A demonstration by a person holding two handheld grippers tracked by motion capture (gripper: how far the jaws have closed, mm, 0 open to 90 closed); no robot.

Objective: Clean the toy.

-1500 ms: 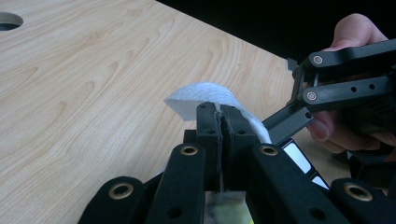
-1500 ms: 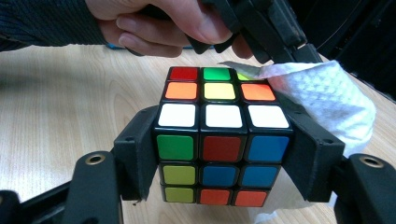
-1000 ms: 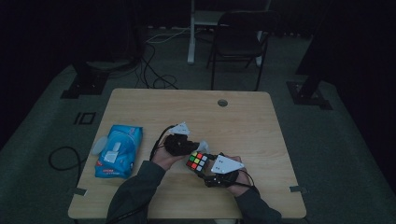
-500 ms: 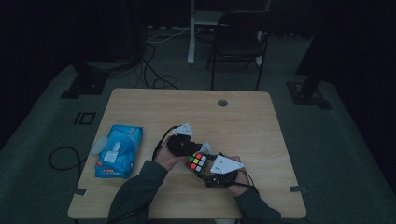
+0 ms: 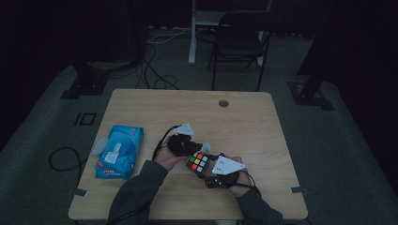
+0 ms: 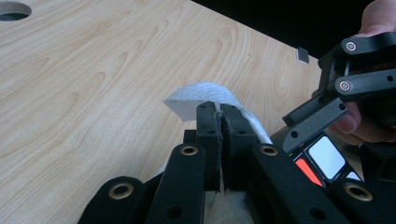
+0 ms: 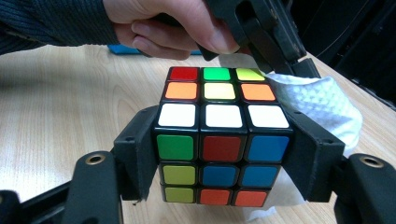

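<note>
Both grippers are engaged: the right gripper (image 7: pixel 219 158) clamps the multicoloured plastic puzzle cube (image 7: pixel 219 135) at frame centre, the left gripper (image 6: pixel 219 140) pinches a white textured wipe (image 6: pixel 205 95) beside it; wiping looks underway, most faces seemingly left

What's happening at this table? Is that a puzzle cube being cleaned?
It looks that way. A person at a wooden table holds a two-jaw gripper in each hand. The right gripper clamps a colourful puzzle cube by its two sides. The left gripper is shut on a white wipe, held right beside the cube, apparently to wipe it. A blue pack of wipes lies off to the left.
</note>
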